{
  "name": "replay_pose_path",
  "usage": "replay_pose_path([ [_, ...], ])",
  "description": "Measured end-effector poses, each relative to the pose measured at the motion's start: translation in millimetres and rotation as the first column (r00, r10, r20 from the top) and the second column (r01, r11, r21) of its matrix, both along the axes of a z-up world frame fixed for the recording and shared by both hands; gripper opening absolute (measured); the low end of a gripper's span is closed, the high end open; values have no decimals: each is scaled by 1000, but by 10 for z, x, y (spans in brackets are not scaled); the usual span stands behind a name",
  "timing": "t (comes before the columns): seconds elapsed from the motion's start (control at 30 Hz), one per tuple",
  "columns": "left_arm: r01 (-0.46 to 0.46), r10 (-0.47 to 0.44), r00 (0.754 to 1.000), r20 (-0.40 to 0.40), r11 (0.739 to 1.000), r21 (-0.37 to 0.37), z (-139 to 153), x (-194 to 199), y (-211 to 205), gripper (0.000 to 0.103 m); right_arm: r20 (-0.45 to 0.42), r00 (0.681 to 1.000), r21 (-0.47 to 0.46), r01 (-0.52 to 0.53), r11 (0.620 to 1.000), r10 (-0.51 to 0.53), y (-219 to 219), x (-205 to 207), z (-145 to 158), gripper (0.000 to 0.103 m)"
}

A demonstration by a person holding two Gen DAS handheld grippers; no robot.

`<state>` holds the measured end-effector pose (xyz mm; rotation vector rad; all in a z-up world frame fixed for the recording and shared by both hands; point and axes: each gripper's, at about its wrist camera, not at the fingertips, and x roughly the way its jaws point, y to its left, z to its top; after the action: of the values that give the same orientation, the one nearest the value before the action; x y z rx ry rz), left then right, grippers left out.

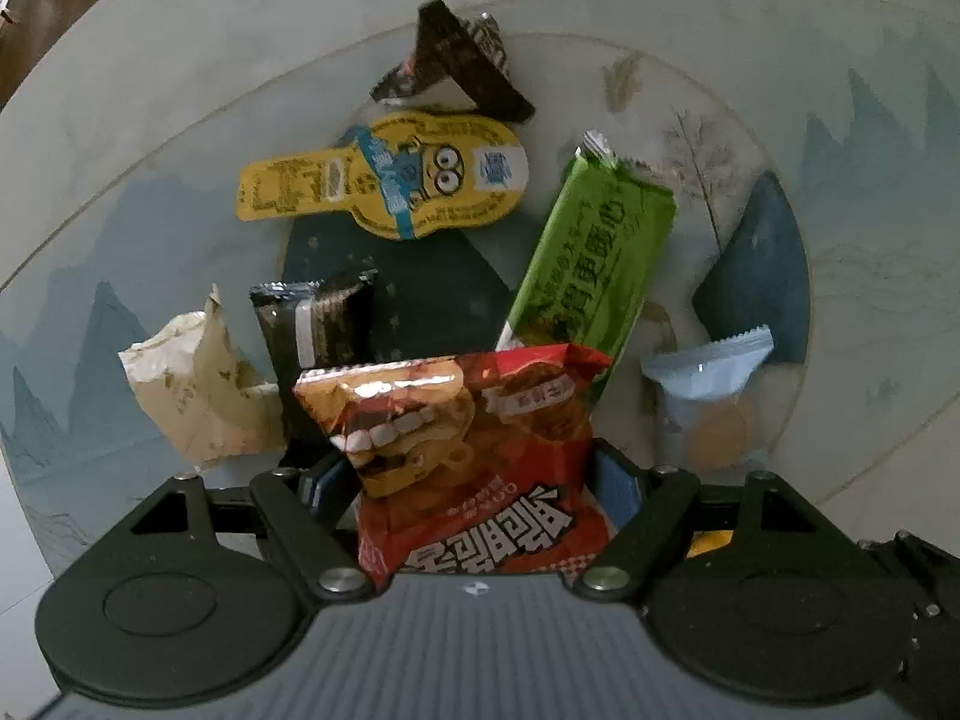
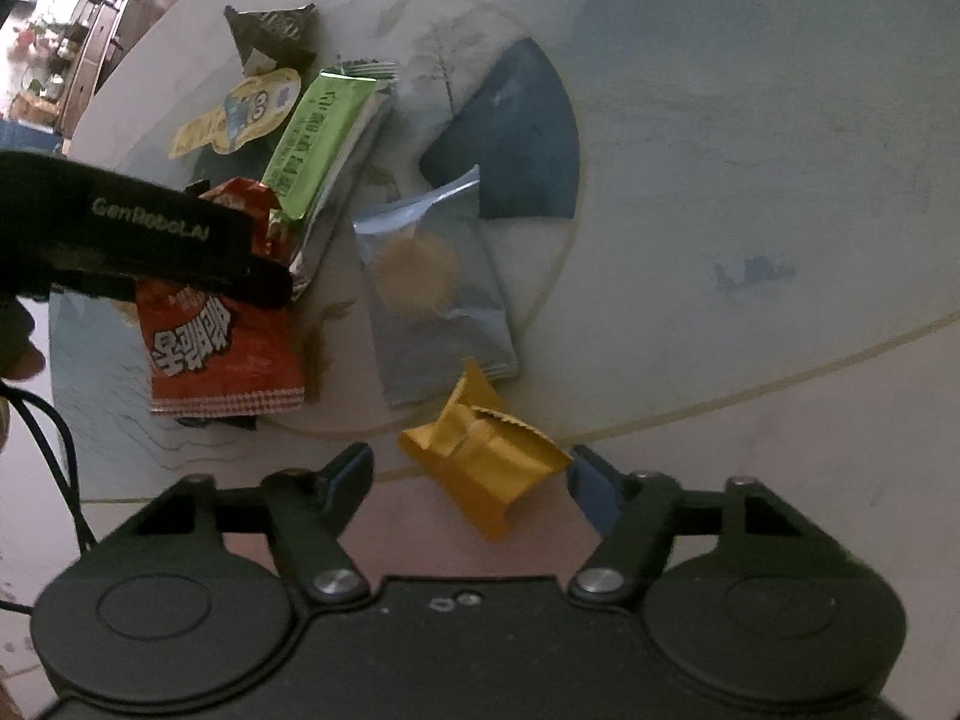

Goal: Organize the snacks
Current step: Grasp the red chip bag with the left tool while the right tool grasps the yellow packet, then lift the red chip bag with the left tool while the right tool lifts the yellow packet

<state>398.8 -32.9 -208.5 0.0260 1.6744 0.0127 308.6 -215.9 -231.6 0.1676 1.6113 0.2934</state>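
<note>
A red snack bag (image 1: 480,450) sits between the fingers of my left gripper (image 1: 468,474), which is shut on it low over the round glass turntable (image 1: 780,450). From the right wrist view the same red bag (image 2: 222,348) hangs under that gripper's black housing (image 2: 150,228). My right gripper (image 2: 468,468) is open around a crumpled yellow packet (image 2: 486,468) lying just off the turntable's rim (image 2: 600,252). Its right finger (image 2: 591,489) is at the packet's corner; the left finger (image 2: 351,474) stands apart from it.
On the turntable lie a yellow cartoon packet (image 1: 384,177), a green bar (image 1: 594,264), a black cookie pack (image 1: 318,324), a cream wrapper (image 1: 192,384), a light blue packet (image 1: 708,384) and a dark packet (image 1: 456,60). A hand (image 2: 18,354) and cable (image 2: 60,450) are at left.
</note>
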Motion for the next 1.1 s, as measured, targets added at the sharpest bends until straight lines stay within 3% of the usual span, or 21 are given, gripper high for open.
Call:
replay_pose_path([
  [0.07, -3, 3, 1000, 17, 1000, -7, 16, -8, 21, 76, 10, 1000, -6, -9, 1000, 9, 9, 0, 6, 52],
  [0.13, -19, 19, 1000, 23, 1000, -17, 31, -30, 66, 71, 20, 1000, 0, -11, 1000, 11, 5, -6, 13, 50],
  [0.37, -76, 80, 994, 78, 996, -47, 179, -152, 287, 69, 60, 998, 16, -9, 1000, 8, -58, -40, 98, 41],
  [0.53, -117, 128, 983, 133, 989, -93, 344, -265, 450, 69, 92, 996, 39, -5, 999, 2, -89, -75, 224, 26],
  [0.9, -141, 158, 969, 189, 985, -100, 523, -447, 519, 69, 67, 997, 32, 21, 999, -23, -71, -44, 184, 27],
  [1.1, -134, 150, 970, 190, 986, -97, 501, -442, 513, 69, 94, 981, -3, -169, 986, 168, 192, 0, 192, 30],
])
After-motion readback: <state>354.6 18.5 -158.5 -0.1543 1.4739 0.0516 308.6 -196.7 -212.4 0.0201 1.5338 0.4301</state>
